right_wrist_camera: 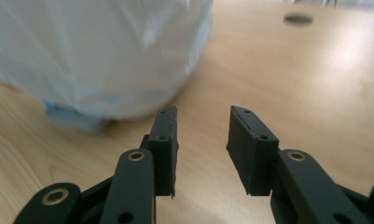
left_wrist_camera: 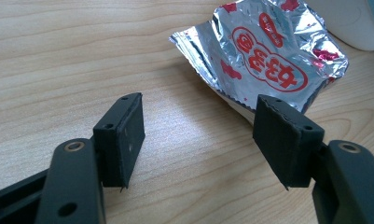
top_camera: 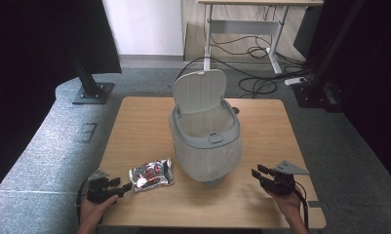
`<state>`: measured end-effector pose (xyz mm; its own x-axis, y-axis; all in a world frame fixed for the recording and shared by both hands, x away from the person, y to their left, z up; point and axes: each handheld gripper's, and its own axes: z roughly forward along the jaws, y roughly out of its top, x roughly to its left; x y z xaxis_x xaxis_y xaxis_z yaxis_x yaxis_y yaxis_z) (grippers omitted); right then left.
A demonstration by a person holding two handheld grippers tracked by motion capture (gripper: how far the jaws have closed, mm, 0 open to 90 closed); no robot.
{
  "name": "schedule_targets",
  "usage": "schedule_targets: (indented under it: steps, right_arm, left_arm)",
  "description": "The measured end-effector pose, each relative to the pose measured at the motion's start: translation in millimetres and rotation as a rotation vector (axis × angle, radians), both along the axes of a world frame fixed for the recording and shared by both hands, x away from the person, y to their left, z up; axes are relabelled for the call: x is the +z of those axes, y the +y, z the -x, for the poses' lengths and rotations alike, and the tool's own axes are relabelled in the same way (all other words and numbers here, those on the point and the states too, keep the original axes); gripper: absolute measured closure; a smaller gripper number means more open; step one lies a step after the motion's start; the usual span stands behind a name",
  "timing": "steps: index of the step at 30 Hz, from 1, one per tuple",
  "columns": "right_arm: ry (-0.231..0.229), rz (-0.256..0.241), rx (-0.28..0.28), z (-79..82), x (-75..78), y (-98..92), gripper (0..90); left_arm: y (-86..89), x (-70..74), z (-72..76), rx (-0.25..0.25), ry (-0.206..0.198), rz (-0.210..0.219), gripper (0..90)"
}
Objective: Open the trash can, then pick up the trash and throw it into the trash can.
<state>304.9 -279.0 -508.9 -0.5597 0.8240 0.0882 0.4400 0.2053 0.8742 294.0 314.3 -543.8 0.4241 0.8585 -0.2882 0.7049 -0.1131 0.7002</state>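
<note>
A crumpled silver foil wrapper [top_camera: 151,175] with red print lies flat on the wooden table [top_camera: 134,122], left of a small grey bin [top_camera: 205,136]. The bin's lid stands up and a white bag lines it. My left gripper [top_camera: 121,184] is open at the wrapper's near left corner, low over the table. In the left gripper view the wrapper [left_wrist_camera: 268,56] lies just beyond the wide-apart jaws [left_wrist_camera: 201,135], one corner reaching the right jaw. My right gripper [top_camera: 259,174] is open and empty, right of the bin. The bagged bin [right_wrist_camera: 96,51] looms ahead-left of its jaws [right_wrist_camera: 203,140].
A cable hole [top_camera: 234,111] sits in the table behind the bin, also seen as the cable hole [right_wrist_camera: 298,18]. Beyond the table stand a desk frame [top_camera: 242,34] with floor cables and a black stand base [top_camera: 91,92] at the left.
</note>
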Motion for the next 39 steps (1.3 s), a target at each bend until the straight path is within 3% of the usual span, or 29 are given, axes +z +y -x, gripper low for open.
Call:
schedule_targets:
  steps: [3, 6, 24, 39]
  right_arm:
    - [0.044, 0.025, 0.0, 0.5, -18.4, -2.0, 60.4]
    - [0.066, 0.047, -0.002, -0.3, -25.0, -2.3, 59.4]
    - [0.088, 0.074, -0.009, 0.2, -31.1, -0.6, 55.9]
    - [0.085, 0.085, -0.032, 0.1, -30.9, -3.1, 54.6]
  left_arm:
    - [-0.7, 0.2, 0.6, 0.0, 0.002, -0.002, 33.8]
    - [-0.2, 0.3, 1.7, -0.001, 0.002, 0.0, 33.8]
    - [3.9, 0.9, 2.9, 0.006, 0.005, 0.006, 33.9]
    - [10.3, 10.8, 5.6, 0.046, -0.044, 0.062, 34.2]
